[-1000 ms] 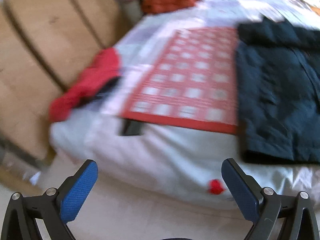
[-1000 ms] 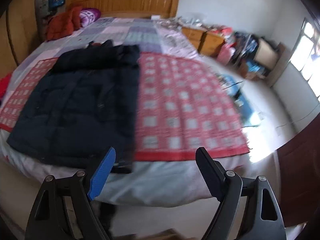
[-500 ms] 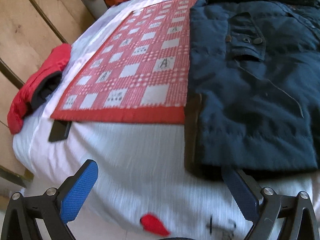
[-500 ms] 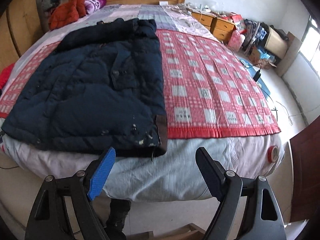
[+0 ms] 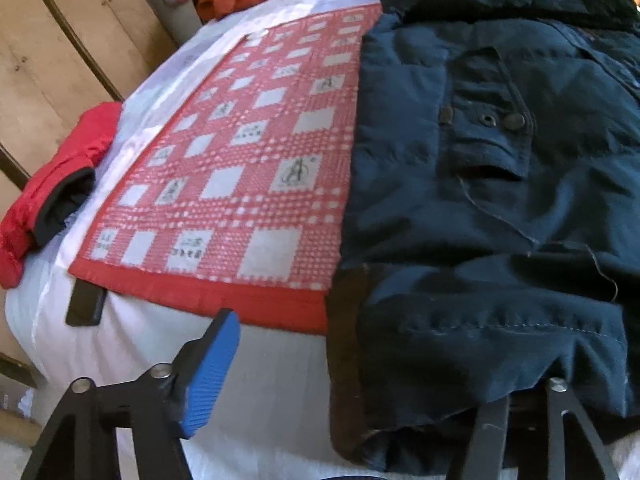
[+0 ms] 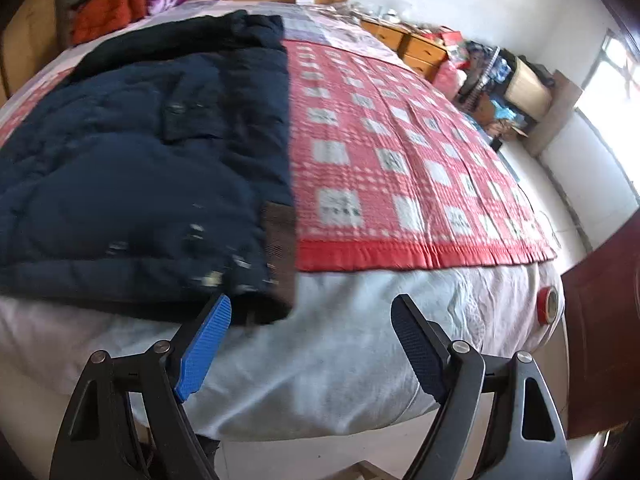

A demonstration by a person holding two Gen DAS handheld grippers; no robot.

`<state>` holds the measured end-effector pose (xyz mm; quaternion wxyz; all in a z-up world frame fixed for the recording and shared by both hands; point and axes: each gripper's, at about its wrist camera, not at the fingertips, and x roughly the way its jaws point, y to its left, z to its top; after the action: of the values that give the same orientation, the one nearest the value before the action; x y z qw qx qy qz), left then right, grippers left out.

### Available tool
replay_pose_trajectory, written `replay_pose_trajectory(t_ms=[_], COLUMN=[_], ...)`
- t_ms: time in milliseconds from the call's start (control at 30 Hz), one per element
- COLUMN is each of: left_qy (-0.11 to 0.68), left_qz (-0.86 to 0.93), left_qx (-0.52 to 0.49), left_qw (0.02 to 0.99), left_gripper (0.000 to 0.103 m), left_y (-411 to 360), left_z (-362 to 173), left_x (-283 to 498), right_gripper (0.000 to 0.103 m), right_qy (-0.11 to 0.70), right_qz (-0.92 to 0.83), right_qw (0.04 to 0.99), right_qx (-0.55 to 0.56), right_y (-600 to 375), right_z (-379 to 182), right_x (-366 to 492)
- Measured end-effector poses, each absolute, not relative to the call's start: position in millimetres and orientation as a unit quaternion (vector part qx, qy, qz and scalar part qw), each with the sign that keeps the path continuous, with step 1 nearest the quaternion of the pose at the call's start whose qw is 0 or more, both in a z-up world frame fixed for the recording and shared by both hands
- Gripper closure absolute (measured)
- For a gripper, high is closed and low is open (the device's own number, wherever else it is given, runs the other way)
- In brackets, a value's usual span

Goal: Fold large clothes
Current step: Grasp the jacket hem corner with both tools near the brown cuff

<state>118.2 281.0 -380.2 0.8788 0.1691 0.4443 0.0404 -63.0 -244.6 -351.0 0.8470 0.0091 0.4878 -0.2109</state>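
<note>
A large dark navy padded jacket (image 5: pixel 480 208) lies flat on a red and white checked mat (image 5: pixel 248 168) on the bed; it also shows in the right wrist view (image 6: pixel 132 176). My left gripper (image 5: pixel 360 368) is open at the jacket's near left hem corner; its right finger is hidden under the hem, its left blue finger (image 5: pixel 208 376) is over the white sheet. My right gripper (image 6: pixel 312 344) is open and empty, just in front of the jacket's near right hem corner (image 6: pixel 272 288).
A red garment (image 5: pixel 52 184) lies at the bed's left edge by wooden panels. An orange garment (image 6: pixel 104 8) sits by the headboard. A red tape roll (image 6: pixel 547 305) lies on the white sheet at right. Cluttered drawers (image 6: pixel 420 48) stand beyond the bed.
Both grippers moved closer to the foot of the bed. The left one reached the jacket's hem, and its right finger slid under the cloth. The right one neared the other hem corner.
</note>
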Motion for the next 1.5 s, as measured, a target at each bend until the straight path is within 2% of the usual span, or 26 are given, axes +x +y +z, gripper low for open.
replay_pose_trajectory(t_ms=[367,533,567,600,667,867,933,967,1000,1033,1067,1133,1500], left_qy=[0.453,0.455,0.457,0.459,0.460,0.478,0.483,0.485,0.487,0.487,0.488,0.498,0.487], left_qz=[0.032,0.025,0.022,0.021,0.021,0.020,0.018,0.018,0.020,0.026,0.032,0.021,0.002], left_qx=[0.153,0.151,0.153,0.155,0.159,0.148,0.124,0.115,0.111,0.118,0.123,0.096,0.130], left_qw=[0.878,0.877,0.876,0.875,0.873,0.865,0.867,0.866,0.866,0.865,0.864,0.862,0.864], left_gripper=[0.054,0.055,0.055,0.054,0.054,0.053,0.053,0.055,0.067,0.073,0.084,0.085,0.086], left_y=[275,272,271,269,268,269,274,276,277,278,282,294,290], left_z=[-388,-391,-393,-395,-397,-408,-407,-407,-406,-405,-405,-402,-380], left_x=[115,115,116,116,117,126,128,129,129,128,128,129,125], right_gripper=[0.018,0.018,0.020,0.030,0.042,0.047,0.061,0.073,0.082,0.083,0.083,0.083,0.083], right_qy=[0.483,0.470,0.471,0.474,0.477,0.476,0.479,0.478,0.475,0.465,0.460,0.456,0.453], right_qz=[-0.212,-0.237,-0.230,-0.220,-0.198,-0.179,-0.161,-0.159,-0.171,-0.177,-0.178,-0.178,-0.166], right_qw=[0.849,0.850,0.851,0.853,0.856,0.860,0.863,0.863,0.862,0.865,0.865,0.863,0.870], right_qx=[-0.003,0.026,0.032,0.025,0.008,0.028,0.026,0.032,0.037,0.068,0.094,0.121,0.106], right_y=[-256,-269,-267,-263,-255,-262,-264,-268,-272,-284,-290,-297,-287], right_z=[-375,-379,-381,-383,-387,-395,-396,-395,-393,-389,-388,-384,-351], right_x=[-52,-36,-31,-27,-18,9,17,19,17,12,9,4,-2])
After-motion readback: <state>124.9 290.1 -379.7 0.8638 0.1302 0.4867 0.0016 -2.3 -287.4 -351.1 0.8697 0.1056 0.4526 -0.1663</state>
